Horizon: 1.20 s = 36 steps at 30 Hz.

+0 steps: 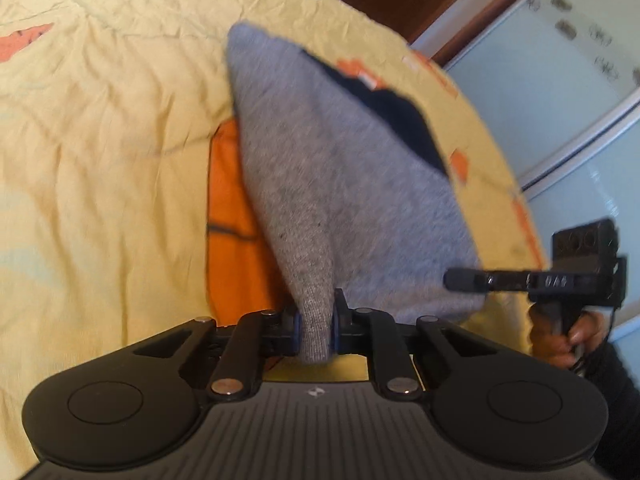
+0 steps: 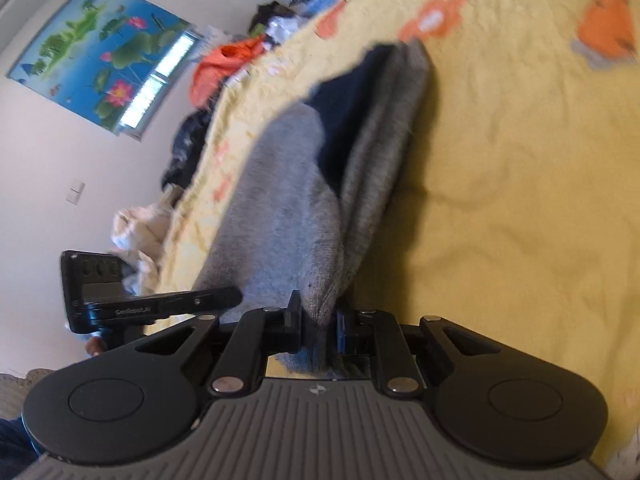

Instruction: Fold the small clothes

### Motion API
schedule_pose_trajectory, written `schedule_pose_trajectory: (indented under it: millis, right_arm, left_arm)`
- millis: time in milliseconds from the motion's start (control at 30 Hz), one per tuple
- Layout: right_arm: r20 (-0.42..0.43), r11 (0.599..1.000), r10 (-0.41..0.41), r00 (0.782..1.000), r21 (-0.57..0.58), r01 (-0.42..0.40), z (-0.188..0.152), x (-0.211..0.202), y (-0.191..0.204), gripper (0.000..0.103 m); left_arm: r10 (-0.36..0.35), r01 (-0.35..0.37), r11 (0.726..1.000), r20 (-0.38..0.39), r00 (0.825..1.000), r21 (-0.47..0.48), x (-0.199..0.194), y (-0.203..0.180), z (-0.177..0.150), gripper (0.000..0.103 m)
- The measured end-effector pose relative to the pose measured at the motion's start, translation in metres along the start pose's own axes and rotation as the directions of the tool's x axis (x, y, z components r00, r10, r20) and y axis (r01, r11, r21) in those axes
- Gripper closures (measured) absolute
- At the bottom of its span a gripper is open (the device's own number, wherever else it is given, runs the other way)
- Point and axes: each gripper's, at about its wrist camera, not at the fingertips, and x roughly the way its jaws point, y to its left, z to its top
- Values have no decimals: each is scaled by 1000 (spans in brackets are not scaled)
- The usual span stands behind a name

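A small grey knitted garment point(image 1: 320, 168) with a dark navy part point(image 1: 404, 116) is lifted over the yellow bed sheet point(image 1: 100, 140). My left gripper point(image 1: 316, 326) is shut on one bunched grey corner. My right gripper point(image 2: 318, 322) is shut on another corner of the same garment point(image 2: 288, 216), which stretches away from it, the navy part point(image 2: 344, 112) at its far side. The right gripper shows side-on at the right of the left wrist view point(image 1: 464, 280). The left gripper shows at the left of the right wrist view point(image 2: 228, 298).
The sheet has orange flower prints point(image 2: 436, 16). An orange patch point(image 1: 232, 216) lies under the garment. A heap of other clothes point(image 2: 232, 56) sits at the bed's far end. A pale wardrobe point(image 1: 568, 92) stands beside the bed.
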Motion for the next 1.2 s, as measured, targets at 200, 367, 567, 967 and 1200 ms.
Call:
schedule_pose_trajectory:
  millis: [200, 367, 567, 967, 1200]
  right_arm:
    - [94, 997, -77, 993, 28, 75, -12, -15, 1, 59]
    - [330, 936, -260, 907, -144, 321, -36, -53, 57, 48]
    - [409, 834, -371, 834, -247, 493, -84, -14, 94, 3]
    - [391, 639, -646, 656, -192, 745, -101, 44, 93, 0]
    - [323, 637, -681, 658, -182, 749, -100, 49, 96, 0]
  left_arm:
    - [186, -209, 972, 182, 966, 112, -34, -30, -11, 59]
    - [289, -433, 867, 460, 840, 245, -51, -84, -58, 9]
    - [459, -571, 799, 421, 782, 190, 12, -91, -88, 9]
    - [473, -540, 836, 372, 799, 95, 16, -71, -91, 0]
    - [468, -536, 839, 371, 802, 99, 15, -71, -92, 0]
